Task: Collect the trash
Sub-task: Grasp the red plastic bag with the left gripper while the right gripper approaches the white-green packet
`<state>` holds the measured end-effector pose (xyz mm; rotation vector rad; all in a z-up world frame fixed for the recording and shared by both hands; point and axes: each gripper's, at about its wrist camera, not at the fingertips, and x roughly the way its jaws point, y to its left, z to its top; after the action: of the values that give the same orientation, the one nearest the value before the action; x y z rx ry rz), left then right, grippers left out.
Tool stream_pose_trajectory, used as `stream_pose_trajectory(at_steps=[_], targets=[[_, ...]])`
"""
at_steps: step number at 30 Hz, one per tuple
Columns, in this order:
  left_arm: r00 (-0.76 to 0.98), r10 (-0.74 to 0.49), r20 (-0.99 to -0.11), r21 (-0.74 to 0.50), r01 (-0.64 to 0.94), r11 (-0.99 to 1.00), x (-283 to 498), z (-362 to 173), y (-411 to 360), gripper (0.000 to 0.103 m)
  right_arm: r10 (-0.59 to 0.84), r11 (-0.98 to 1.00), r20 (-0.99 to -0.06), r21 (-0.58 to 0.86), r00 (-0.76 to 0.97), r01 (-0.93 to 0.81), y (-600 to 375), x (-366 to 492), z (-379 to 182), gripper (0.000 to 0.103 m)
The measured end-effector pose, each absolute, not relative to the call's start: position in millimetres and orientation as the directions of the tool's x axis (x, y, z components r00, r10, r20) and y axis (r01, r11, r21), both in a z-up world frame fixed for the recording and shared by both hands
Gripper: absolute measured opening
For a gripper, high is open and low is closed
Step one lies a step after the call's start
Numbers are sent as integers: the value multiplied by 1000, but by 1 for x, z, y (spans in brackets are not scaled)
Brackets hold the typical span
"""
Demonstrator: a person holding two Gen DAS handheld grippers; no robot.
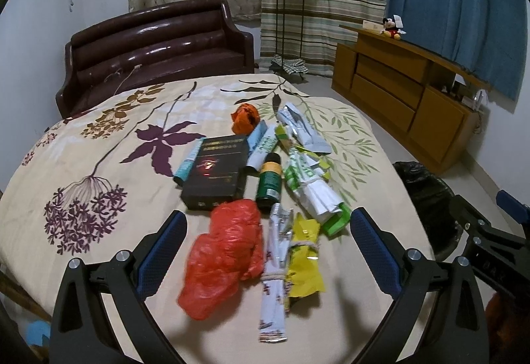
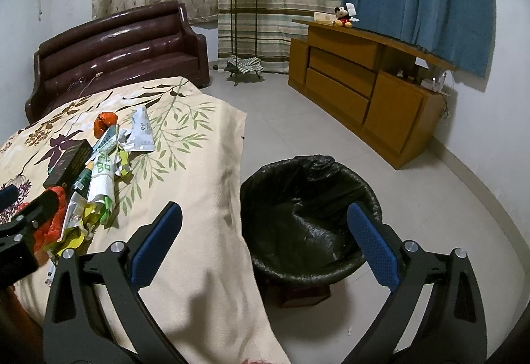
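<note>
Two tongs are seen, and both are spread wide apart with nothing between their blue pads. The left tongs [image 1: 266, 244] hang over the near end of a litter pile on a tabletop [image 1: 99, 138] draped in a cream cloth printed with flowers and leaves. Between the left pads, though not gripped, lie a crumpled red plastic bag [image 1: 223, 256], a long white wrapper [image 1: 276, 271] and a yellow wrapper [image 1: 304, 261], the last two touching side by side. Farther off in the pile are found a black box [image 1: 217, 173], a green bottle [image 1: 269, 180] lying just beside it, a white-and-green packet [image 1: 311, 188], a blue tube [image 1: 188, 162] (partly tucked behind the box), a silvery pouch [image 1: 299, 127] and a crumpled orange ball [image 1: 245, 117] at the far end. The right tongs [image 2: 265, 236] are held over the cloth's hanging edge, beside a bin lined with a black bag [image 2: 308, 218] that stands on the tiled floor, just off the tabletop's right side. No litter can be made out inside the bin. The pile is seen at the left of the right wrist view.
</note>
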<state>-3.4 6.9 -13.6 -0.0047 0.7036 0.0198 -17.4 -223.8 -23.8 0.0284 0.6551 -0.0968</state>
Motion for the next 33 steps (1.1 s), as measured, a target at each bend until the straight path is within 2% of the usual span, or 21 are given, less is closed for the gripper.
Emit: stream_pose_trajectory(at_steps=[2,5,8,16,22,28,31,33], targets=[[759,24,-651,9,-24,1000,-6,-15,11,95,-70,996,-618,-3,783,86,-215,-13,-27,89],[749,37,-662,16,-35,999,-10,-18,19,92,-44,998,-637,8,769,64,-208,-9,-17,85],[733,54,-678,21,-54,998,-12,-19,32,75,-43,998,-641,4,766,59,-202,-9,-6,82],[709,39,-704,-7,-62,998,-9,-21,59,74,-25,999,-643,3,765,36,-182,-1,12,81],[704,11,-711,-4,-20,1000,-1,-25,53,74,-22,1000,-642,-4,767,25,-175,1,-3,81],[674,-61,-736,-64,20,998,9,-33,56,55,-22,1000,-640,-6,768,23,-175,2,-11,81],[658,-113,-744,-97,60,993,11,-37,55,41,-19,1000,-646,-6,763,19,-174,4,-14,81],[661,-118,-741,-96,70,993,11,-36,52,39,-16,1000,-650,-7,760,16,-173,4,-16,81]])
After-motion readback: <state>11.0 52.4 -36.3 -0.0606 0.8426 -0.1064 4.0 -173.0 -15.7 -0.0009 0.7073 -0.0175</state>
